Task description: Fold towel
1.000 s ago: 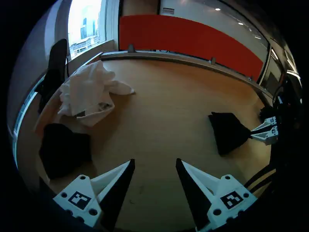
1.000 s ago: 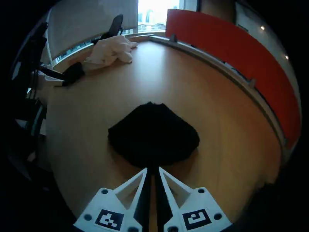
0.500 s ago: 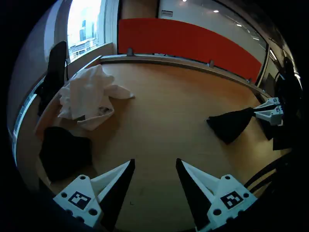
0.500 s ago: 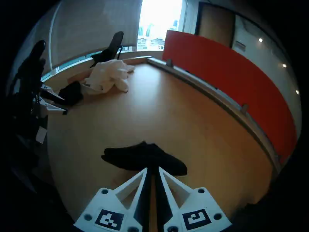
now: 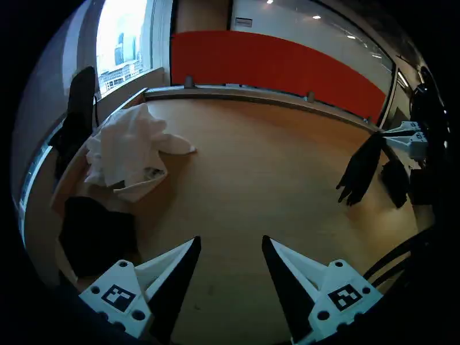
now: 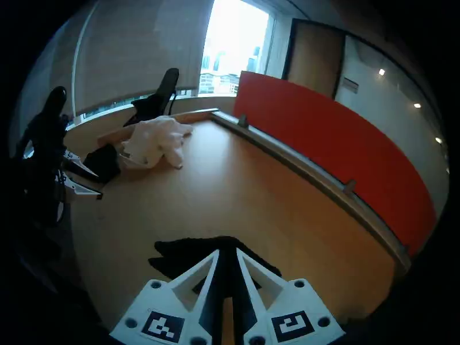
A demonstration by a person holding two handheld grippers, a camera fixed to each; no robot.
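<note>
A black towel [image 6: 184, 256] hangs from my right gripper [image 6: 227, 254], which is shut on its edge just above the wooden table [image 6: 241, 190]. In the left gripper view the same towel [image 5: 359, 169] dangles in a narrow strip under the right gripper [image 5: 405, 138] at the far right, its lower end close to the tabletop. My left gripper [image 5: 230, 241] is open over bare wood, holding nothing. In the right gripper view the left gripper [image 6: 77, 175] appears far off at the left.
A crumpled pile of white towels [image 5: 129, 149] lies at the table's far left corner, with a black cloth [image 5: 95, 233] in front of it. A red partition [image 5: 276, 60] runs along the back edge. A dark chair [image 6: 164, 92] stands by the window. A person [image 6: 43, 149] stands at the left.
My right gripper has risen with the black towel, which went from lying spread on the table to hanging in the air. The left gripper has stayed open and nearly still.
</note>
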